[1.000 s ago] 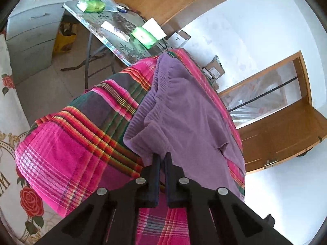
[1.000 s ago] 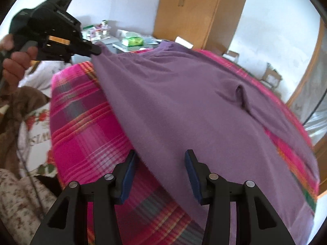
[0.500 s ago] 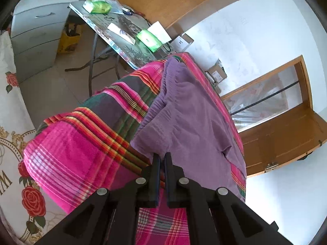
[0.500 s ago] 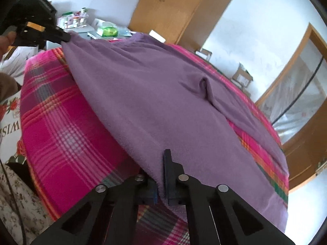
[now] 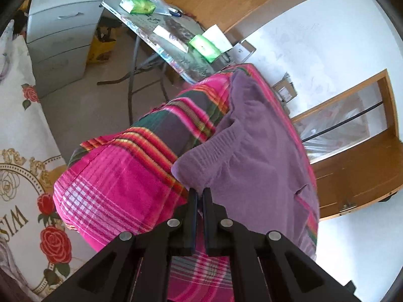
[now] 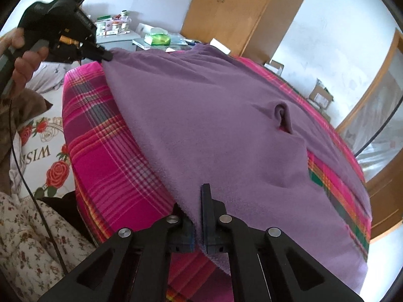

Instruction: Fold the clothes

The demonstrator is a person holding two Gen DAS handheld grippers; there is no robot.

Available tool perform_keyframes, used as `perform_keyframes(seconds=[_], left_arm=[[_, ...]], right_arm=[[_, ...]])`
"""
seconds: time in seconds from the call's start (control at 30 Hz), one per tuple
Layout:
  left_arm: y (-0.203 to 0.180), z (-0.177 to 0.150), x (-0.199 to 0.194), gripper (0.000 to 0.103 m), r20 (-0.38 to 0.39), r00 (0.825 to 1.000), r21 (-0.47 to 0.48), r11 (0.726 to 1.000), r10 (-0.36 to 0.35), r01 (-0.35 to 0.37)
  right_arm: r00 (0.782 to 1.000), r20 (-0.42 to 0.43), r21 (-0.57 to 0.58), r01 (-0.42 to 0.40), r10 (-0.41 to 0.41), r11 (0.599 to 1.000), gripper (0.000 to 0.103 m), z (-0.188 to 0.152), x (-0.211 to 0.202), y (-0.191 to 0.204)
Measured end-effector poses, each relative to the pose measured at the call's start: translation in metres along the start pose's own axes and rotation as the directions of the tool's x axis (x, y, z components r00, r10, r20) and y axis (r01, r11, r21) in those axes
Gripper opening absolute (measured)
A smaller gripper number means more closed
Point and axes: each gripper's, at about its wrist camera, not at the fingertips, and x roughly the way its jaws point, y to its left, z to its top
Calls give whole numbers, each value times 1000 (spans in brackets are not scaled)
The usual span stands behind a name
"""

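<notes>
Both corners are pinched now: my left tool (image 5: 199, 196) is clamped on the waistband corner of the purple garment (image 6: 214, 115), my right tool (image 6: 199, 198) on its near edge. A second ago the right jaws stood apart around that edge. The garment lies spread on the plaid-covered table (image 6: 100, 136). Next, I reckon, lift both and carry the edge across.

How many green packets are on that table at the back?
2. One green packet lies at the table's far end, the other green packet nearer the pink plaid cover. More may be hidden behind clutter.
</notes>
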Motion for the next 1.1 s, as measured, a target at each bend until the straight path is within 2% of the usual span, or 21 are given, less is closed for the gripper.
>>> perform_keyframes(seconds=[0.1, 0.17, 0.37, 0.43, 0.5, 0.67, 0.77, 0.9, 1.0, 1.1], left_arm=[[-4, -1, -2, 7, 1, 1000, 39, 999, 28, -28], [-6, -1, -5, 15, 19, 999, 55, 997, 49, -50], [-8, 5, -30, 16, 117, 986, 63, 990, 120, -128], [-11, 7, -36, 16, 146, 979, 70, 986, 142, -154], [-22, 8, -39, 16, 154, 980, 102, 985, 124, -141], [-58, 8, -27, 18, 116, 990, 206, 973, 81, -104], [-91, 5, -4, 19, 58, 997, 286, 955, 58, -72], [-129, -3, 31, 19, -46, 998, 381, 924, 44, -24], [-160, -14, 58, 19, -123, 991, 458, 889, 44, 17], [-187, -28, 81, 19, -190, 981, 510, 858, 42, 62]], right_arm=[[999, -7, 10, -32, 32, 999, 9, 1, 0, -4], [999, 4, 15, -54, 54, 998, 10, 1, -4, -10], [979, 31, 108, -205, 203, 973, 23, -11, -23, -41], [966, 57, 169, -259, 252, 951, 23, -17, -30, -57], [953, 96, 246, -302, 287, 921, 24, -24, -38, -79], [946, 161, 451, -323, 281, 832, 28, -47, -45, -134], [969, 139, 518, -245, 203, 819, 28, -58, -41, -156], [994, 62, 549, -107, 87, 829, 28, -69, -32, -180], [1000, -1, 616, 14, -17, 787, 28, -90, -33, -210], [992, -47, 677, 118, -117, 726, 28, -113, -42, -237]])
